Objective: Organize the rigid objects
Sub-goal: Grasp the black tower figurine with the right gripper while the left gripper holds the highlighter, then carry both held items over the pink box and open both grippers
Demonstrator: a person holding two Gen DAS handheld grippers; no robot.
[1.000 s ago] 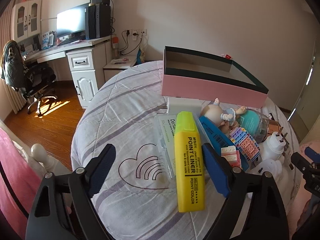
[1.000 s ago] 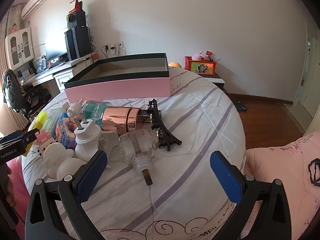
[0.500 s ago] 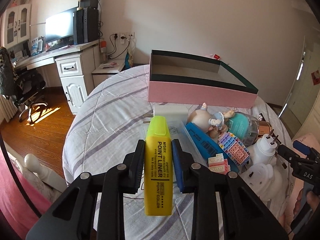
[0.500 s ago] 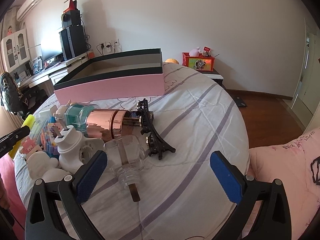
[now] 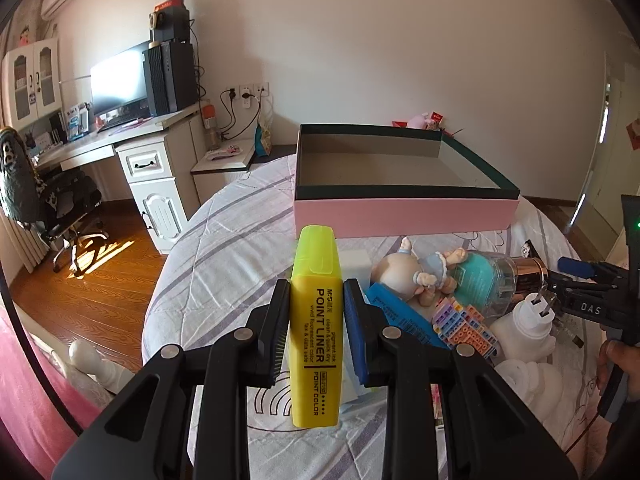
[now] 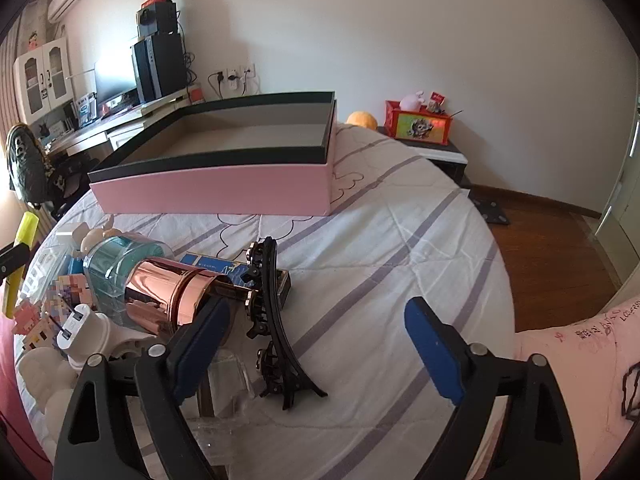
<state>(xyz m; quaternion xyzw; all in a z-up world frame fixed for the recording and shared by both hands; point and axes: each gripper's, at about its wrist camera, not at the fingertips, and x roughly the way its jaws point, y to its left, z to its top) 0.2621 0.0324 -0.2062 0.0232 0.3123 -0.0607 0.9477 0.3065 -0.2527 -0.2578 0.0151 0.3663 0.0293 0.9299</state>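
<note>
**Inspector:** Left gripper (image 5: 316, 320): jaws clamped on the flat sides of the yellow highlighter (image 5: 316, 344), which is held clear above the bedspread (image 5: 224, 232) near the bed's left edge, cap toward the pink box (image 5: 404, 212).

**Clerk:** Handling?

**Inspector:** Judged light, stiff plastic with smooth, somewhat slippery faces. The grip sits mid-body, below the cap, which looks sound; a hold on the cap could pull it loose.

**Clerk:** Right gripper?

**Inspector:** Right gripper (image 6: 316, 344): jaws spread wide, holding nothing, over the black Eiffel Tower model (image 6: 272, 320) beside the rose-gold canister (image 6: 168, 296). The model looks rigid but thin and possibly brittle; grasp across its legs, not the spire.

**Clerk:** Box?

**Inspector:** Open, interior appears empty, at the bed's far side.
</note>
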